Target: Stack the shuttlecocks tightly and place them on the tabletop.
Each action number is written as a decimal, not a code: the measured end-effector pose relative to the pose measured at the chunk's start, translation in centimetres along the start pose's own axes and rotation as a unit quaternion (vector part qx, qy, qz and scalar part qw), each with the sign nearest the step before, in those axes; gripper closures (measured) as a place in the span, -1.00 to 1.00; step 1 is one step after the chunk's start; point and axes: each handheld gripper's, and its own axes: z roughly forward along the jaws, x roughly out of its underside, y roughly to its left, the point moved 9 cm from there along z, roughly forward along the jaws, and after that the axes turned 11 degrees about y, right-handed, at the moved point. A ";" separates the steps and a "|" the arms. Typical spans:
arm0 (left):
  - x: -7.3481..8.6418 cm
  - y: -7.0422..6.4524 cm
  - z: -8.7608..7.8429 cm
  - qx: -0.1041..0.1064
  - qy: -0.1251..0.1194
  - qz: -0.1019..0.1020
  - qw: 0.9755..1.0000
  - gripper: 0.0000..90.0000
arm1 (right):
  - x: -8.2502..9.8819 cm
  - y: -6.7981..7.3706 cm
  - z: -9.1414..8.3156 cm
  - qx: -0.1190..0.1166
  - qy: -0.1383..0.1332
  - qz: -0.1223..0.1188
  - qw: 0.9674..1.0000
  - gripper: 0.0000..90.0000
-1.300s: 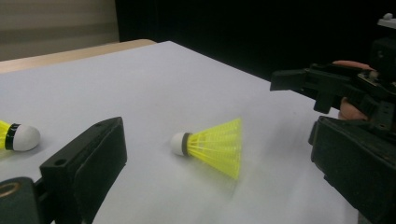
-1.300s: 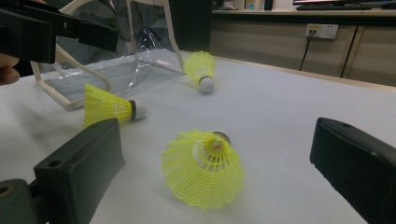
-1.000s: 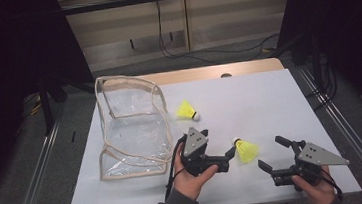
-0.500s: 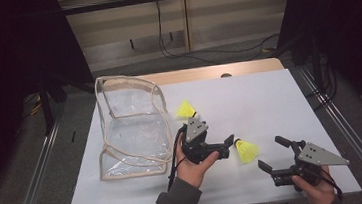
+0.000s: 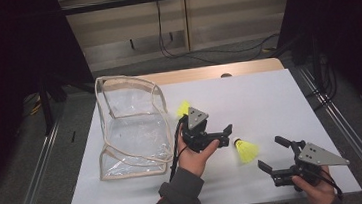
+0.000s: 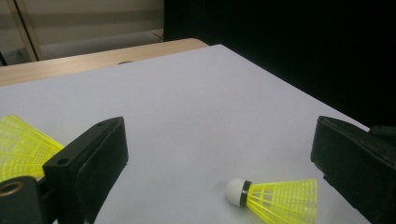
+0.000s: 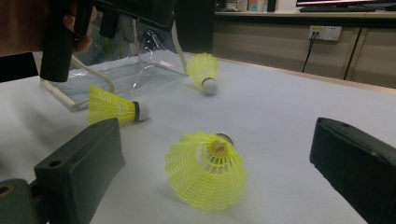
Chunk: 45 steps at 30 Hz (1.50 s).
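Observation:
Three yellow shuttlecocks lie on the white table (image 5: 269, 98). One (image 5: 183, 108) rests beside the clear bag (image 5: 130, 122). Another (image 5: 245, 149) lies between my grippers, cork toward the far left. The right gripper view has this near one (image 7: 208, 170) between its open jaws, skirt toward the camera, a second (image 7: 116, 108) under the left gripper (image 7: 116, 14), and the far one (image 7: 203, 70). My left gripper (image 5: 224, 135) hovers open, pointing right, with nothing in it. In its own view a shuttlecock (image 6: 275, 198) lies low right. My right gripper (image 5: 273, 153) is open near the front edge.
The clear bag stands open at the table's left with its cream-trimmed mouth (image 7: 93, 74) toward the shuttlecocks. A wooden strip (image 5: 216, 71) edges the table's far side. Dark floor and metal rails (image 5: 342, 131) flank the table.
My left gripper has moved away from the person, toward the far side of the table, still open. The right gripper and the shuttlecocks have stayed put.

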 end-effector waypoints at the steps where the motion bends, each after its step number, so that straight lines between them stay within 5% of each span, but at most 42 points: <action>1: 0.0 0.1 0.1 -0.001 0.001 0.000 1.000 -0.91 | 0.0 0.0 0.0 0.000 -0.001 -0.001 1.000 -0.95; 23: -2.1 0.9 1.7 -0.005 0.012 -0.005 1.000 -0.91 | 0.0 0.0 0.0 -0.003 -0.001 0.000 1.000 -0.95; 33: -3.1 1.7 2.5 -0.023 0.020 0.004 1.000 -0.92 | 0.0 0.1 0.0 -0.005 -0.001 0.001 1.000 -0.96; 45: -4.8 3.0 3.2 -0.045 0.009 -0.011 0.999 -0.92 | 0.0 0.1 0.0 -0.006 -0.001 0.002 1.000 -0.96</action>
